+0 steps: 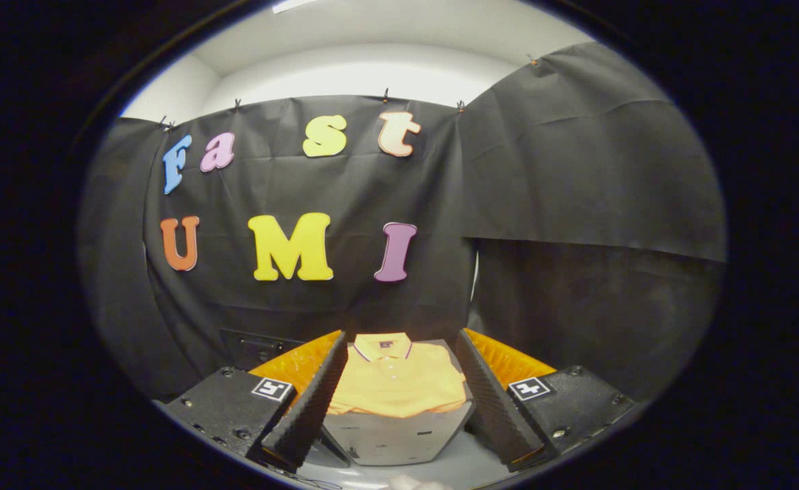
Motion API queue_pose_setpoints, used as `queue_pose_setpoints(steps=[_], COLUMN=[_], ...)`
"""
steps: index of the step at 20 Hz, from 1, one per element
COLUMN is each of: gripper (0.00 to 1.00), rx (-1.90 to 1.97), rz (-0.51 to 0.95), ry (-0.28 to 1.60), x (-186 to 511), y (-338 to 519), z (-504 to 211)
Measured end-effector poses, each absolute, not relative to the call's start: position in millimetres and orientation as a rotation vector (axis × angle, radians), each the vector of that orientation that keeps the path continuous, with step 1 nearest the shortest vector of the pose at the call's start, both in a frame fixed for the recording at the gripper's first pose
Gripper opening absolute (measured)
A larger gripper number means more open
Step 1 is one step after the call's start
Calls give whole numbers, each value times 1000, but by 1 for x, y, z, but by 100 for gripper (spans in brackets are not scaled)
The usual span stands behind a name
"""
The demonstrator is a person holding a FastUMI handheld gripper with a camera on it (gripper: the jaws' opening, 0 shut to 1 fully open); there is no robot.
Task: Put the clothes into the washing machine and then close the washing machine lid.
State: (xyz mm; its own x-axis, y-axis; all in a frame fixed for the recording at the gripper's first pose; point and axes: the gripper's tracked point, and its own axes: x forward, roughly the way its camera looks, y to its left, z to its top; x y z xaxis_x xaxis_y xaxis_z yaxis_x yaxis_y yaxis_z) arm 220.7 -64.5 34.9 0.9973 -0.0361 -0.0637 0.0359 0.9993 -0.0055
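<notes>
Viewpoint: a camera riding on the hand-held gripper [399, 401], looking forward along its two fingers inside a booth.
Jaws: spread wide apart, holding nothing; each finger [311, 401] angles outward, with ridged inner faces turned toward one another.
Clothes: a folded yellow polo shirt [396, 381], collar pointing away from the camera, with a dark trim line on the collar and a small dark tag inside the neck.
Where the shirt lies: flat on top of a grey box-shaped surface [393, 435], in the gap between the two fingers and a little beyond their tips, touching neither finger.
Grey surface: its front face is toward the camera; I cannot tell whether this is the washing machine.
Table: a pale surface [454, 469] runs under the grey box, close to the camera.
Markers: a square black-and-white tag [271, 388] sits on each side of the gripper body.
Backdrop: black cloth [576, 170] hangs behind and to the right, clipped along its top edge, with a white wall [372, 68] above it.
</notes>
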Motion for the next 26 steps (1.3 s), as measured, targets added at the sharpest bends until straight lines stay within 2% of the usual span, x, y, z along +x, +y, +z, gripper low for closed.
queue_pose_setpoints(steps=[8, 15, 20, 26], gripper=[100, 100, 100, 100], rx=[-6, 25, 15, 22], rz=[60, 76, 87, 92], ry=[204, 390, 546, 714], x=[373, 475, 522, 538], y=[-63, -64, -62, -56], z=[-4, -78, -136, -194])
